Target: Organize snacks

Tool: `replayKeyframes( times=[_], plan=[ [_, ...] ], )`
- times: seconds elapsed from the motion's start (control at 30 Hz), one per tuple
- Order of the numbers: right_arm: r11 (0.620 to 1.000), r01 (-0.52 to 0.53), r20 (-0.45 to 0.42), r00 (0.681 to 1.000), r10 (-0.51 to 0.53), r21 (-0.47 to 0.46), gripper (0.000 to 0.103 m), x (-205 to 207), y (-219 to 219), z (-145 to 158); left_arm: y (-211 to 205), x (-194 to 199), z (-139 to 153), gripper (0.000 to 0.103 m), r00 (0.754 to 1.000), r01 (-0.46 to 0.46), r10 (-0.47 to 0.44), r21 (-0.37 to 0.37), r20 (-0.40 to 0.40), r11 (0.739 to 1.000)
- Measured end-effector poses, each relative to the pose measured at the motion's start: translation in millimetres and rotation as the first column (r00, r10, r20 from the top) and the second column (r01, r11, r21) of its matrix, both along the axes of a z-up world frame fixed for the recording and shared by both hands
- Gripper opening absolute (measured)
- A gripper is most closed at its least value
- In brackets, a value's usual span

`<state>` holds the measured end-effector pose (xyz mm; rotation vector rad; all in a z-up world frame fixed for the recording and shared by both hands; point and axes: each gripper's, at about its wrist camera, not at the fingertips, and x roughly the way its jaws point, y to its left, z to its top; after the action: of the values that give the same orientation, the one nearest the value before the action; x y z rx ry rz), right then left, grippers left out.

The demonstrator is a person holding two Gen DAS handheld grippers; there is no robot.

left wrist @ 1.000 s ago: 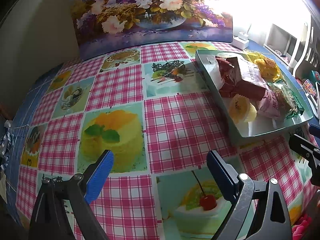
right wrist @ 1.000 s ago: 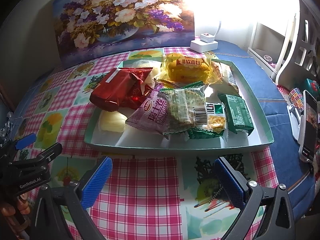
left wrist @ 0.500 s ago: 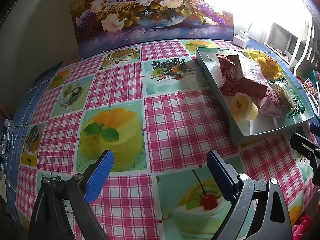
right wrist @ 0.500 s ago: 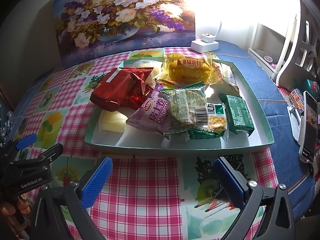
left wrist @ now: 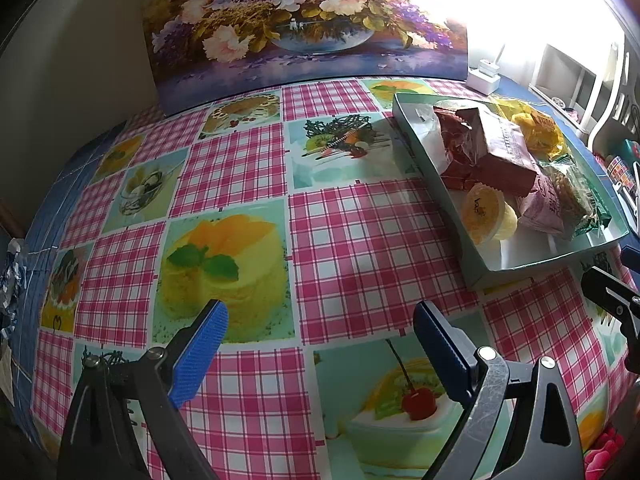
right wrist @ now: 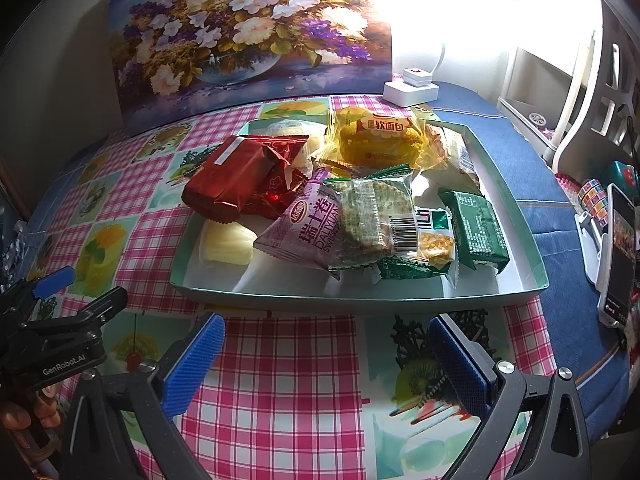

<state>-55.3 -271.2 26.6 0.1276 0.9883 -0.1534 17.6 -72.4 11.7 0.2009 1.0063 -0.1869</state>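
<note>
A shallow green tray point(right wrist: 360, 302) holds a heap of snacks: a red foil pack point(right wrist: 236, 176), a yellow bread bag point(right wrist: 380, 140), a purple Swiss-roll pack point(right wrist: 308, 232), a clear cracker pack point(right wrist: 376, 220), a green pack point(right wrist: 476, 228) and a pale jelly cup point(right wrist: 226, 242). My right gripper point(right wrist: 326, 354) stands open just in front of the tray's near wall, nothing between its blue pads. My left gripper point(left wrist: 320, 340) hangs open over the bare checked cloth, left of the tray point(left wrist: 436, 184). The jelly cup point(left wrist: 482, 210) and red pack point(left wrist: 496, 148) show there too.
A flower painting point(right wrist: 248, 40) leans against the wall behind the tray. A white power strip point(right wrist: 412, 88) sits at the back. A phone on a stand point(right wrist: 618, 256) and a white chair point(right wrist: 580, 80) are at the right. The other gripper's black frame point(right wrist: 52, 348) shows at left.
</note>
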Motion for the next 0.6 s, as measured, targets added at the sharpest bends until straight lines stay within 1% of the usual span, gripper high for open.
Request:
replayKeyframes(
  times=[0.6],
  plan=[
    [1.0,-0.004,0.003,1.0,0.004,0.002,0.103,0.4,0.4,-0.4,1.0,1.5,-2.1,0.094,1.0,-0.006,0.006,-0.002,-0.009,1.0]
  ],
)
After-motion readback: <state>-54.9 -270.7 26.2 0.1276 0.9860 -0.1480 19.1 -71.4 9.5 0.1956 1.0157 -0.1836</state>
